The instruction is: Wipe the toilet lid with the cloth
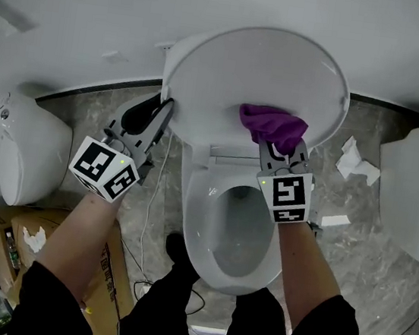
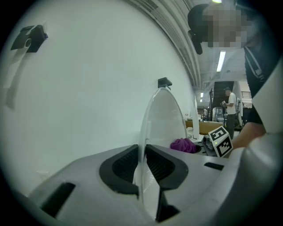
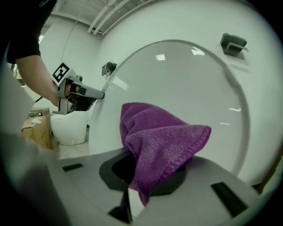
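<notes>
Head view: the raised toilet lid [image 1: 259,77] stands upright over the open bowl [image 1: 229,277]. Left gripper [image 1: 163,112] has its jaws partway closed, clamped on the lid's left edge. Right gripper [image 1: 281,143] has its jaws pinched on a fold of the purple cloth [image 1: 270,122], which lies against the lid's lower inner face

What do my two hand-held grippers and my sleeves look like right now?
The left hand-held gripper and right hand-held gripper are grey-bodied, with black ribbed pads. Each carries a white cube printed with black square markers. Black sleeves leave the forearms bare.
</notes>
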